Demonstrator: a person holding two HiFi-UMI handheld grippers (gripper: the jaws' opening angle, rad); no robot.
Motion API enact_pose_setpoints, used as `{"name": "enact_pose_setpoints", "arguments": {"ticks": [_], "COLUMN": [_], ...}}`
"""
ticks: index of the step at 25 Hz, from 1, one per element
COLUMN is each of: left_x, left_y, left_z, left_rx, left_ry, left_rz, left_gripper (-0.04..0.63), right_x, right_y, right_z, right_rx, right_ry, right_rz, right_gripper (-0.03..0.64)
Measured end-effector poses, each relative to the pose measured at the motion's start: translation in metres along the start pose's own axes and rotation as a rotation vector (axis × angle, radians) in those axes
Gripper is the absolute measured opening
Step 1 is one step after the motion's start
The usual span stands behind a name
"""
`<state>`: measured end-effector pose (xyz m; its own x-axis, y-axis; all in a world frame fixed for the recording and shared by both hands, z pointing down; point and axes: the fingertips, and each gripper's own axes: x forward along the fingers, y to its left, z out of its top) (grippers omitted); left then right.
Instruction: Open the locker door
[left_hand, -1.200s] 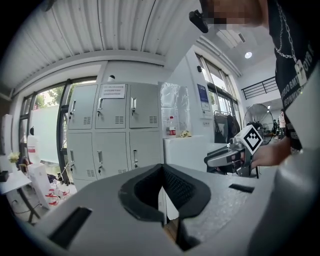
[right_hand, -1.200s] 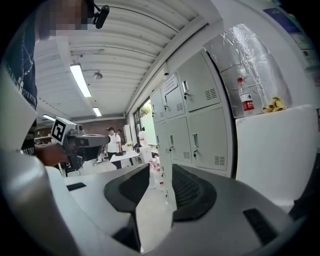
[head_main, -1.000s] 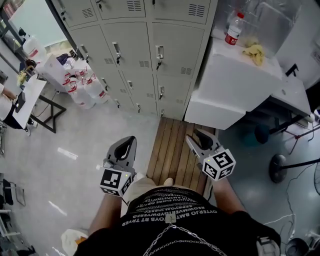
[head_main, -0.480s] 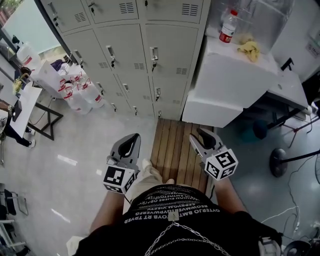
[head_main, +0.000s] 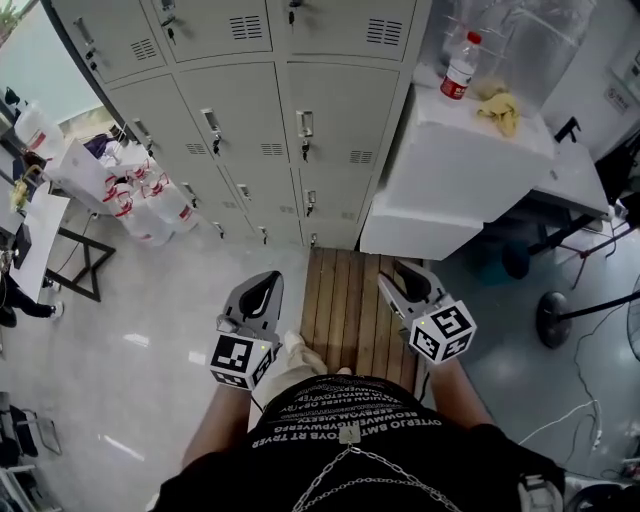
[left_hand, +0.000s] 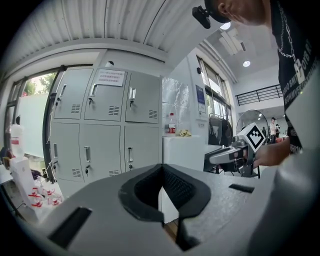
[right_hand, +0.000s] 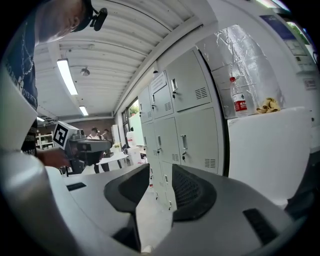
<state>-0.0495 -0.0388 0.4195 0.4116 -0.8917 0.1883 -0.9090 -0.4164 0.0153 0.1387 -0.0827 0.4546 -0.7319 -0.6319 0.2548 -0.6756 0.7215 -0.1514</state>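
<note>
The grey lockers fill the top of the head view, every door closed, each with a small metal handle. Both grippers are held low near the person's waist, well short of the lockers. My left gripper has its jaw tips meeting, with nothing between them. My right gripper stands open and empty. In the left gripper view the left gripper points at the lockers, with the right gripper to the side. The right gripper view shows its gripper facing the lockers.
A white cabinet stands right of the lockers, carrying a bottle and a yellow cloth. A wooden slat platform lies under the grippers. Water jugs sit at the left, a chair base at the right.
The head view has drifted a little toward the lockers, which sit slightly lower and further left in the picture. Both grippers keep the same pose and jaw setting.
</note>
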Motion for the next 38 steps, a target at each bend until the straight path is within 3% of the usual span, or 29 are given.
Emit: {"name": "enact_pose_setpoints", "arguments": {"ticks": [15,27,30,38], "left_x": [0.058,0.071,0.079,0.126], "left_y": [0.107,0.202,0.212,0.215], "left_z": [0.017,0.037,0.038,0.019], "left_rx": [0.026,0.015,0.035,-0.001], "left_ry": [-0.002,-0.047,-0.049,-0.004], "left_rz": [-0.062,-0.035,-0.052,-0.055], "left_gripper": [-0.003,-0.003,-0.003,-0.003], "right_x": [0.109,0.192,0.208,0.239], "right_y": [-0.009,0.002,0.003,-0.029], "right_z": [0.042,0.085,0.087,0.081], "right_rx": [-0.013,-0.060,-0.061,-0.059], "right_ry": [0.005,-0.012,-0.007,0.023], "right_rz": [-0.036,-0.031,-0.026,0.002], "right_gripper": [0.138,0.137,0.137,0.137]}}
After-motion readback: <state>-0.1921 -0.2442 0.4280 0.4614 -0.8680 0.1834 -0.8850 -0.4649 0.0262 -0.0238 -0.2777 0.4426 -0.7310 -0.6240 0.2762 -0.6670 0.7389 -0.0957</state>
